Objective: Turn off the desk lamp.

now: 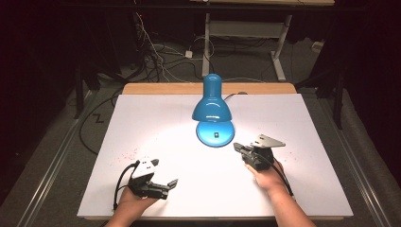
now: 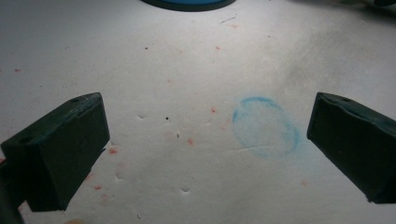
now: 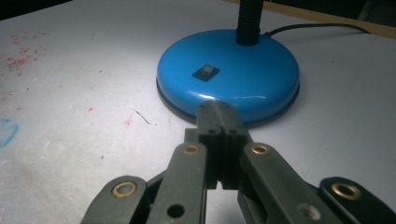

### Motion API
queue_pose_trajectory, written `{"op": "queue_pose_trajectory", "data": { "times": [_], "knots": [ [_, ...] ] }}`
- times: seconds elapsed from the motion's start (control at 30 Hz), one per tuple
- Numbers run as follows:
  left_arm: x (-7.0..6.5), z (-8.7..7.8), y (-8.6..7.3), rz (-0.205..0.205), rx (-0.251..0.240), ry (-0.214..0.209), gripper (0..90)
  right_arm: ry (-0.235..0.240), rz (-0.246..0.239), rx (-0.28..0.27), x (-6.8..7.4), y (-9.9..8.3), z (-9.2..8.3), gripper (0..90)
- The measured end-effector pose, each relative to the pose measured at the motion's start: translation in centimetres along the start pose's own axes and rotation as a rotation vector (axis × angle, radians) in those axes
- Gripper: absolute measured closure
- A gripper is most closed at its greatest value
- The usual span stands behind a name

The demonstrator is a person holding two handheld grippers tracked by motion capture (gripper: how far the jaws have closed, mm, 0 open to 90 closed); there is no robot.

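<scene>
One blue desk lamp stands at the middle of the white worktop, toward its far edge, its shade bent over a round base that carries a small black switch. Just short of that base, the right tongs point at it, jaws pressed together with nothing between them, the hand behind them reaching forward from the near edge with its wrist roughly level. Well apart to the left, the left tongs lie low over the sheet, jaws spread wide and empty, above a faint blue ring mark and scattered red specks.
</scene>
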State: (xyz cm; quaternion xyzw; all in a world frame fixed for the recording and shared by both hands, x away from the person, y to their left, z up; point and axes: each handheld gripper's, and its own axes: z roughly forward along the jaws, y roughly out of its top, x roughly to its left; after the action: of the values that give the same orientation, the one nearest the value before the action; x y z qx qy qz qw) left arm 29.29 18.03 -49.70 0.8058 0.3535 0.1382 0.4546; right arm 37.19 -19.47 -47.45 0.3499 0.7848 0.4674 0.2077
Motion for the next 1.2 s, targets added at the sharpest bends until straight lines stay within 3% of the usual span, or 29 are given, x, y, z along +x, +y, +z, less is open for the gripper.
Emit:
{"op": "queue_pose_trajectory", "data": {
  "times": [0.7,1.2],
  "knots": [
    [0.1,0.0,0.0,-0.005,-0.002,-0.006,0.0,0.051,0.108,0.027,-0.9,2.1,3.9,90.0],
    [0.1,-0.1,0.0,-0.003,-0.003,-0.009,0.0,0.065,0.114,0.027,-0.9,3.0,6.1,90.0]
  ]
}}
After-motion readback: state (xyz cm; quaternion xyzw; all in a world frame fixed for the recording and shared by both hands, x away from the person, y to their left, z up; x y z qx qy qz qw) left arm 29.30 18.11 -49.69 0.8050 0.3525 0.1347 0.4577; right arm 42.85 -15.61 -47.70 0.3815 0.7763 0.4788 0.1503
